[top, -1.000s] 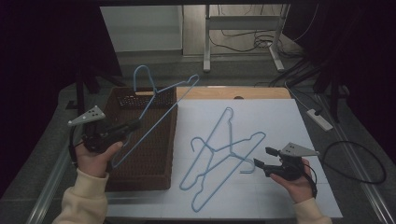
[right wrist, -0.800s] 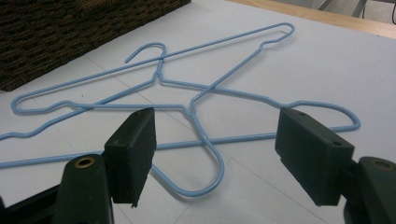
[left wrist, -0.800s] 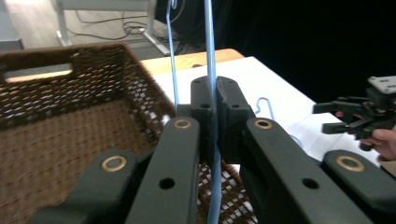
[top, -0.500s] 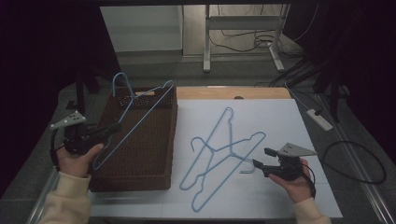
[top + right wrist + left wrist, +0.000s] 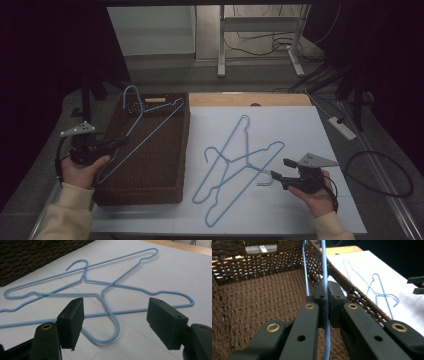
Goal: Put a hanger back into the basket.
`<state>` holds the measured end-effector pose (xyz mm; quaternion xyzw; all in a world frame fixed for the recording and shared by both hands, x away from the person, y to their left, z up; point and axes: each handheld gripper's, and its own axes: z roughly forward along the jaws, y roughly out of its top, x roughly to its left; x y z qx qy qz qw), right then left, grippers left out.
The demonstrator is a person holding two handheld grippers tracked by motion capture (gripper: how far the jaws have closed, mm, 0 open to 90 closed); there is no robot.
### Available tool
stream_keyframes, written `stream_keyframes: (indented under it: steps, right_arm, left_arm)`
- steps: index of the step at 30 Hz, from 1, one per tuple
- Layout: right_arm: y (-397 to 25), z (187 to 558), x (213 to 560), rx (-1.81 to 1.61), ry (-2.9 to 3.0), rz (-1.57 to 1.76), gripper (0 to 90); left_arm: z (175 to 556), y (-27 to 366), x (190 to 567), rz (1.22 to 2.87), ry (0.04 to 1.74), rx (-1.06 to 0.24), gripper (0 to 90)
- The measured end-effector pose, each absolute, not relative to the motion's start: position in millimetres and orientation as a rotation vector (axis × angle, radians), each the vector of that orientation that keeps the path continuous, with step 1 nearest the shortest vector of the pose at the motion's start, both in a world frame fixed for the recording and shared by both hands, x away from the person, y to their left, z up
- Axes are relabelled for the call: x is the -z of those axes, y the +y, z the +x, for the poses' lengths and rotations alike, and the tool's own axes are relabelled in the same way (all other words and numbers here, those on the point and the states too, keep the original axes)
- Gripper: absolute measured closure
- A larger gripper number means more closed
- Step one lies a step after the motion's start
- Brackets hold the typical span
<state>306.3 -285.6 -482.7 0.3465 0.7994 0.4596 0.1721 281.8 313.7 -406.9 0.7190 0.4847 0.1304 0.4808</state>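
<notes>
1. A blue wire hanger point(image 5: 142, 132) is clamped by the left gripper point(image 5: 325, 302); the jaws are closed tight on one thin wire run, seen in the left gripper view
2. That hanger is held tilted over the brown woven basket point(image 5: 165, 190), hook end up at the basket's far left corner, lower end near the left hand point(image 5: 82, 167)
3. Hanger look: thin light-blue coated wire, triangular frame, open curved hook, small notches in the shoulders
4. Two more blue hangers point(image 5: 235, 165) are lying flat and overlapped on the white sheet point(image 5: 300, 125), right of the basket
5. The right gripper point(image 5: 115, 323) is held wide open, nothing gripped; the jaws are set either side of the nearest hanger's hook point(image 5: 110, 327), just above the sheet
6. In the high view the right gripper point(image 5: 280, 172) is seen at the right edge of the hanger pile, resting in the right hand point(image 5: 315, 192)
</notes>
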Motion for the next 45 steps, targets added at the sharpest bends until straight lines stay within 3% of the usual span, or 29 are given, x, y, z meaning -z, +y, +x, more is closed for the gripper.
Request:
stream_keyframes:
  steps: [26,45]
  right_arm:
    - [-284,306,484,-1.275,2.279,0.977,31.0]
    - [-284,306,484,-1.277,2.271,0.972,30.9]
  left_arm:
    - [303,307,432,1.830,1.225,-0.233,86.6]
    - [318,306,441,2.039,1.386,-0.358,86.3]
